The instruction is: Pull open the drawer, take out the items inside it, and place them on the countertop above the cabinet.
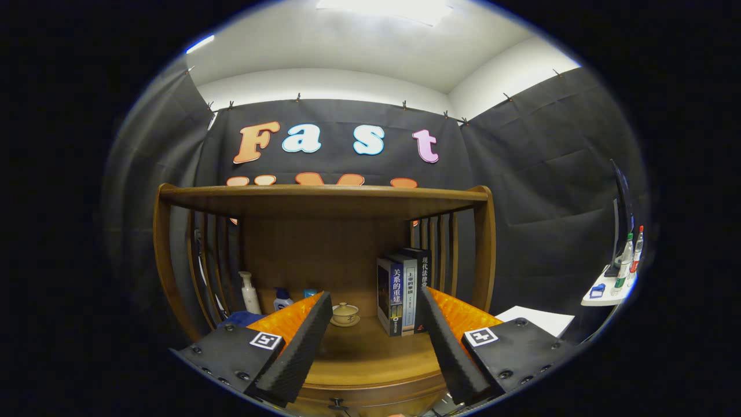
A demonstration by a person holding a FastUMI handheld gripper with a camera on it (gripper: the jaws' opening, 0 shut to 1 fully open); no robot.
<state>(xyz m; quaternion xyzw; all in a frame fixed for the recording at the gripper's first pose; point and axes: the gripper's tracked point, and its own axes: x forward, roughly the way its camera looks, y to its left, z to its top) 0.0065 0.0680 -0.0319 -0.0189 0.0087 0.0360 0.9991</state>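
While the hand-held gripper (370,341) hangs with its fingers spread wide and nothing between them at the bottom centre of the frame, the bench (370,353) lies just ahead of them. Below it, at the lowest centre, sits the drawer (359,399) front with a dark pull (337,403). Beyond the fingers a lidded cup (345,314) stands on a saucer, with upright books (402,292) to its right and bottles (250,292) at lower left, under a shelf (324,197).
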